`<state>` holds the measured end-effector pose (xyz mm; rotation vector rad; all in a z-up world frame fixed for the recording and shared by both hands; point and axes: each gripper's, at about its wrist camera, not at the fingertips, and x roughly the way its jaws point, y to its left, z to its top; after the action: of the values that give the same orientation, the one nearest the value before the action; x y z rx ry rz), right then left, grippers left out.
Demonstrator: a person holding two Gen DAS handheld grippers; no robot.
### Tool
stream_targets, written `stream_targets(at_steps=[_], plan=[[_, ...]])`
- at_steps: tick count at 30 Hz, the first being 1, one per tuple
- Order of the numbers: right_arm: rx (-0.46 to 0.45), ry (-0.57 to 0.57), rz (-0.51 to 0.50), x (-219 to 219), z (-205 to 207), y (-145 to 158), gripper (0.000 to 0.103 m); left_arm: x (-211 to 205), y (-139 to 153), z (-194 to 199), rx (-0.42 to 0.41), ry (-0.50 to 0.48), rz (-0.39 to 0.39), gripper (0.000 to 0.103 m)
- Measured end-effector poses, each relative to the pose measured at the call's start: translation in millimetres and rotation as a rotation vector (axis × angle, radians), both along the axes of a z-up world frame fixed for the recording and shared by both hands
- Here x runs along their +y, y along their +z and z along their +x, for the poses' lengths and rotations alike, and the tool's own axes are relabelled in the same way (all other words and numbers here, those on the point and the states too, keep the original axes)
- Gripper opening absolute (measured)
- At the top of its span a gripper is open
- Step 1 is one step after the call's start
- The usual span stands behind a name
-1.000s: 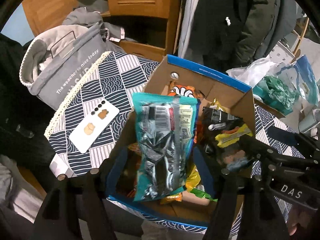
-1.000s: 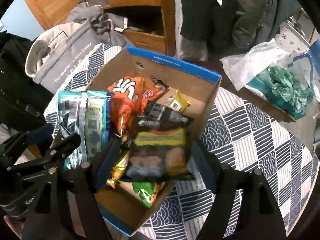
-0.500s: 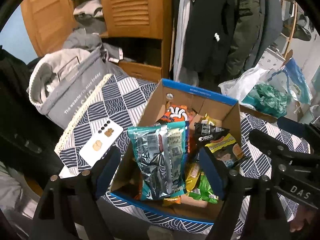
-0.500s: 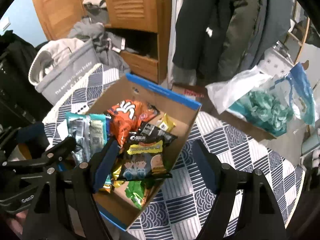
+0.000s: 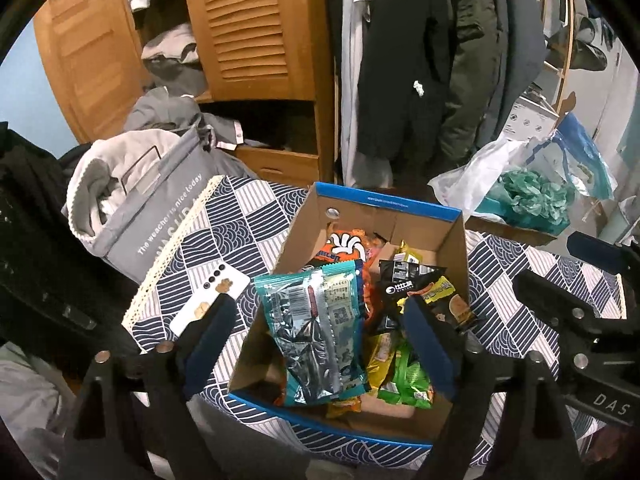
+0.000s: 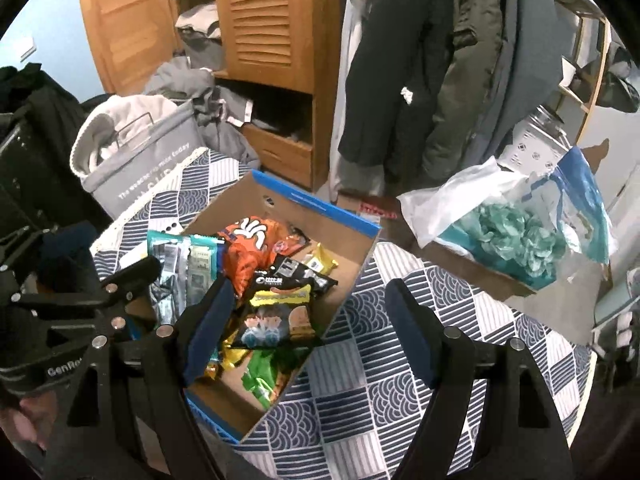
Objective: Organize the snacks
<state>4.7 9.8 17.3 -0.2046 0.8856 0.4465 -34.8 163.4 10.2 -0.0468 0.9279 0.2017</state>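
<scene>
Hovering higher over snack box point(image 5: 454, 216): left gripper point(image 5: 320, 344), right gripper point(image 6: 308, 320) wide, empty.

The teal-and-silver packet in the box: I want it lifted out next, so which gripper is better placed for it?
Probably the left. The left gripper is open with the teal-and-silver packet centred between its fingers, while the open right gripper frames the black snack bag.

Snack packets point(image 5: 316, 332) lie heaped inside the open blue-rimmed cardboard box point(image 5: 384, 206).
</scene>
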Motion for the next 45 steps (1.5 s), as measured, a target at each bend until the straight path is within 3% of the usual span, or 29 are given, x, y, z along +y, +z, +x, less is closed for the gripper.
stream_targets(at_steps=[13,45], plan=[[0.01,-0.019,0.024,-16,4,2,0.077,-1,3,1,-0.006,0.004,0.044,0.089],[0.012,-0.022,0.026,-19,6,1,0.077,3,7,-1,0.017,0.013,0.053,0.089]])
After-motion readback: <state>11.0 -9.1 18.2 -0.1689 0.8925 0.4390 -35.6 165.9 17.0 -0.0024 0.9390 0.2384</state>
